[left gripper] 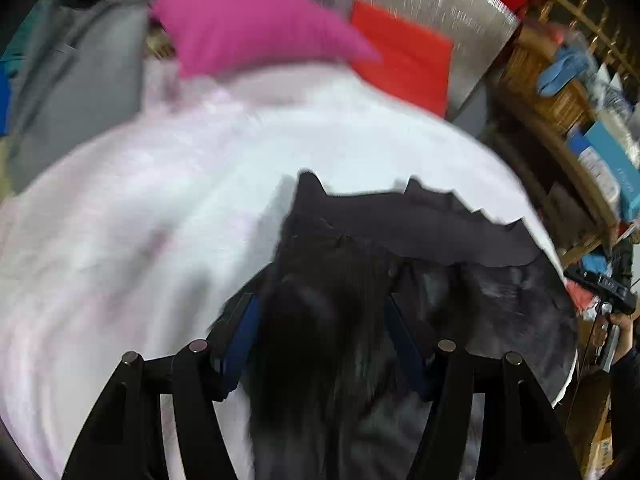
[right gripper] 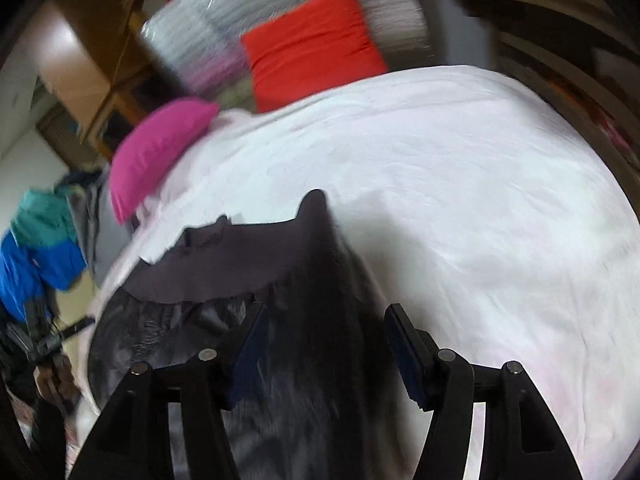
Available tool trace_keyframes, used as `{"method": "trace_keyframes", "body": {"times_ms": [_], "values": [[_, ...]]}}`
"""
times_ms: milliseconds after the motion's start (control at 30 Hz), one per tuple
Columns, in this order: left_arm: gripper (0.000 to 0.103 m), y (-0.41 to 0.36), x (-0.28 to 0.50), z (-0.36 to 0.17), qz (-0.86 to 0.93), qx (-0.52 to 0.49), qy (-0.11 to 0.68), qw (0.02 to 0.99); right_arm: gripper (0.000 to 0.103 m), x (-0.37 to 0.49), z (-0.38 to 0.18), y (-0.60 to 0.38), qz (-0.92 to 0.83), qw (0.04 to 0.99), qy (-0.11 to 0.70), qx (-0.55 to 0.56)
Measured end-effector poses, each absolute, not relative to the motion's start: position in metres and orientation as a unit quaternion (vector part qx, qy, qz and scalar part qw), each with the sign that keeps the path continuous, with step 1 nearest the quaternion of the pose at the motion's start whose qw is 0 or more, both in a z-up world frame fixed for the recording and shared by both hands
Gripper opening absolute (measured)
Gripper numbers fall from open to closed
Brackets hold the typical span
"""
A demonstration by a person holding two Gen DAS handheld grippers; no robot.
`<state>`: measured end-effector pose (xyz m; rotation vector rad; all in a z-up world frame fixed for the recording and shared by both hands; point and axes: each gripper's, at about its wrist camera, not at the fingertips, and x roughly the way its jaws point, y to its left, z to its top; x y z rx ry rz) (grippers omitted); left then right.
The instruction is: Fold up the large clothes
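The left tongs (left gripper: 324, 336) stand apart, their blue pads on either side of a dark garment (left gripper: 400, 248) without pressing it; the cloth runs up between the two fingers and on ahead of them. Motion blur smears the fabric closest to the tongs, so whether a pad brushes it cannot be told. Ahead of these tongs the garment spreads on a white bed sheet (left gripper: 160, 208), a smooth dark band of cloth crossing its far edge with small tabs sticking up along it. To the right of the left tongs, past the garment, the other hand (left gripper: 622, 326) shows at the frame's edge, gripping a tool handle.

The right tongs (right gripper: 324, 332) are likewise parted, neither wide nor narrow. The dark garment (right gripper: 248, 256) lies between their fingers and stretches off to their left, while the right finger (right gripper: 404, 344) sits over bare sheet (right gripper: 460, 200). No pad clamps the cloth in this view.

Beyond both tongs, at the far end of the bed, a magenta pillow (left gripper: 248, 28) lies on the sheet, and an orange-red cushion (right gripper: 312, 44) leans against a silvery, glittering backing (right gripper: 192, 40). Far to the left of the right tongs hang blue and teal clothes (right gripper: 36, 240). To the right of the left tongs, cluttered wooden shelves (left gripper: 568, 92) carry boxes and bags.
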<state>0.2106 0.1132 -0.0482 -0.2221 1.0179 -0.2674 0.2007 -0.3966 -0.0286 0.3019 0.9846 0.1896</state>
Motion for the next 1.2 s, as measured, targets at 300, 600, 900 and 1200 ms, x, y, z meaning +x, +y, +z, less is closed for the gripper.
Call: {"method": "trace_keyframes", "body": {"times_ms": [300,600,900,1200], "values": [[0.033,0.097,0.270,-0.082,-0.105,-0.096,0.532,0.835,0.026,0.260,-0.072,-0.371,0.106,0.838,0.527,0.095],[0.016,0.106,0.277,-0.100,-0.076,-0.107,0.517,0.846,0.015,0.269,-0.072,-0.375,0.063,0.857,0.508,0.065],[0.045,0.097,0.252,-0.056,0.000,-0.048,0.496,0.867,0.060,0.239,-0.058,-0.382,-0.010,0.866,0.492,0.089],[0.070,0.081,0.148,-0.003,0.020,-0.074,0.401,0.913,0.071,0.139,0.004,-0.345,0.016,0.901,0.420,0.112]]}}
